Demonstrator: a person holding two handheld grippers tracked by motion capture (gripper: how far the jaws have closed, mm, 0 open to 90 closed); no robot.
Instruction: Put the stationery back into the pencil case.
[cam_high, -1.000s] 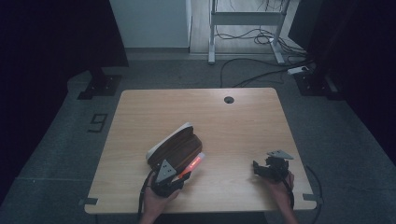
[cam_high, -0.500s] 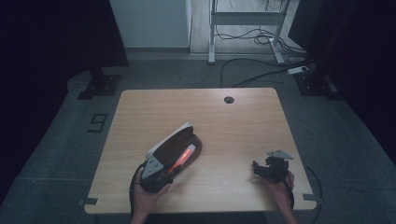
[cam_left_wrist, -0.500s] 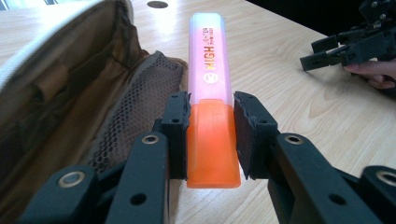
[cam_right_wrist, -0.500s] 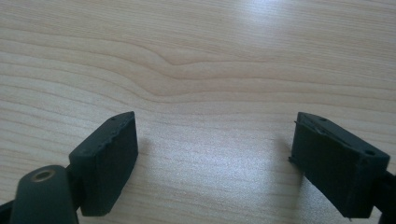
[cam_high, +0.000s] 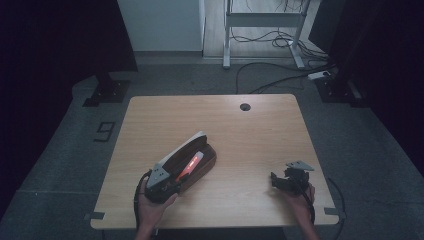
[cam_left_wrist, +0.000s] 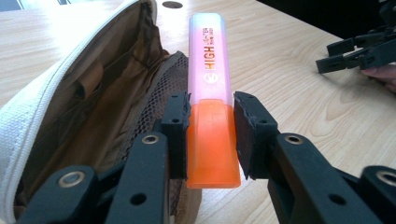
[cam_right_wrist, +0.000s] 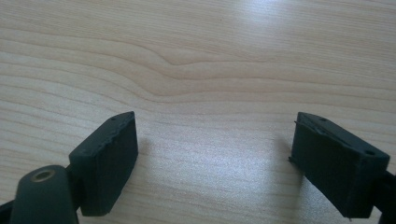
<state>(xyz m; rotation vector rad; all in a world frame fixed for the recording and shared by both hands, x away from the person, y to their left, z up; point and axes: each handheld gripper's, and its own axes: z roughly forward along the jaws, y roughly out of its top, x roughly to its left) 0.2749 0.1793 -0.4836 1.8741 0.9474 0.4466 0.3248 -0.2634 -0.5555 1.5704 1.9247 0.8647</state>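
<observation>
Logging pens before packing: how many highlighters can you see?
1: the orange highlighter clamped in the left gripper beside the open pencil case. More may be hidden inside.

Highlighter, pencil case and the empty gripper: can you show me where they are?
highlighter (cam_left_wrist: 211, 74), left gripper view, on its printed barrel.
pencil case (cam_left_wrist: 100, 84), left gripper view, on its brown lining.
right gripper (cam_right_wrist: 215, 161), right gripper view, midway between its open jaws.

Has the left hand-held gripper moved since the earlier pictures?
Yes. The left hand-held gripper, holding the highlighter, drew back toward the table's near edge.
</observation>
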